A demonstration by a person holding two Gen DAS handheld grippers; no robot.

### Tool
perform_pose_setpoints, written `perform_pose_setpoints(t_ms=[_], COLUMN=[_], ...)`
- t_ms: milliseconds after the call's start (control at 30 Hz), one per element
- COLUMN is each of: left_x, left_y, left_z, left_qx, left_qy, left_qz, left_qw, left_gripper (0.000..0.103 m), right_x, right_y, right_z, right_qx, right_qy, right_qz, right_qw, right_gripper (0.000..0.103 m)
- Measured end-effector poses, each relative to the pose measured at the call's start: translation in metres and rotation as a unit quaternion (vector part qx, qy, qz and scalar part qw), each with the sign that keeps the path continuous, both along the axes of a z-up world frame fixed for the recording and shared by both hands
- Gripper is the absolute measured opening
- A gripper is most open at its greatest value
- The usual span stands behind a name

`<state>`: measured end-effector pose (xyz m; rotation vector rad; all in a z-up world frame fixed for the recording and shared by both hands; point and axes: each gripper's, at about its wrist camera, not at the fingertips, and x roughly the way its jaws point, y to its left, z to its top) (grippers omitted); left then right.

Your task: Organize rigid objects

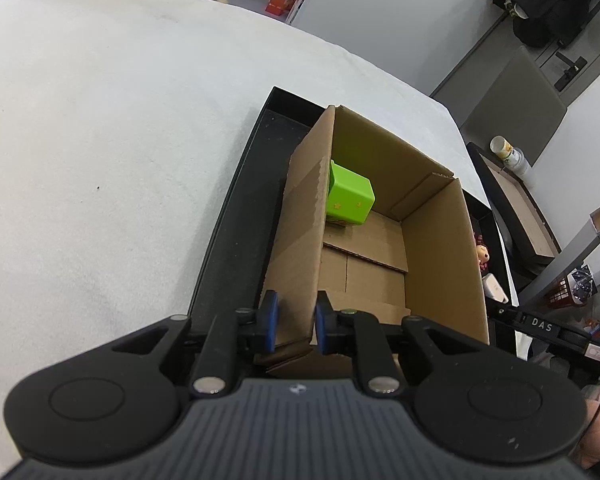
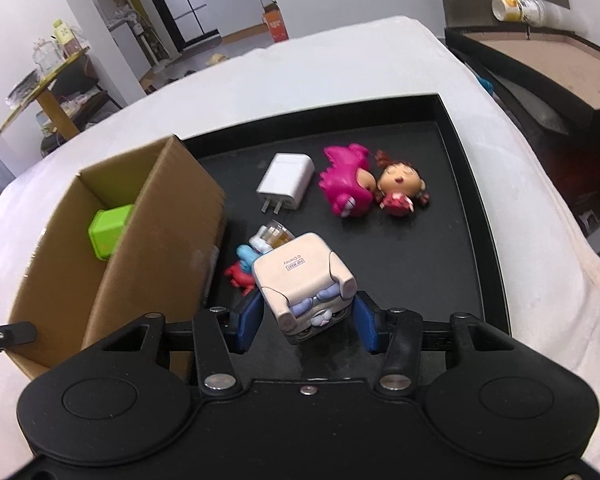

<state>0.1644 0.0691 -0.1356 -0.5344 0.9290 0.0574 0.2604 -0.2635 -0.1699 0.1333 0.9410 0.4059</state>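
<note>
Open cardboard box (image 1: 364,240) on a black tray (image 1: 236,240) over a white cloth (image 1: 100,160). Inside the box, a green cube (image 1: 348,196) against its far left wall. Left gripper (image 1: 296,320) nearly closed, blue pads pinching the box's near left wall.

Seen from the right wrist: right gripper (image 2: 306,322) parted wide, straddling a cream cube-shaped toy (image 2: 304,284) with a face on its near side; contact with the pads hard to tell. On the tray beyond: white charger (image 2: 286,182), pink dinosaur figure (image 2: 346,186) touching a red-haired doll (image 2: 400,188), small red and blue figures (image 2: 242,268) just beside the box.
</note>
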Motion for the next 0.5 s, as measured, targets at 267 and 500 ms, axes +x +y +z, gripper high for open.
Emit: perform_pose_setpoints(t_ms=[267, 500], left_x=[-0.001, -0.001], left_y=[0.0, -0.001], left_z=[0.0, -0.001], left_qx=[0.001, 0.004], left_qy=[-0.001, -0.002], left_qz=[-0.001, -0.003], left_qw=[1.0, 1.0], left_gripper=[0.017, 0.017], right_x=[-0.01, -0.014], right_y=[0.012, 0.017], right_z=[0.021, 0.032], right_qx=[-0.002, -0.005], right_qy=[-0.028, -0.035], right_qz=[0.021, 0.021], right_qw=[0.999, 0.999], right_gripper=[0.048, 0.048])
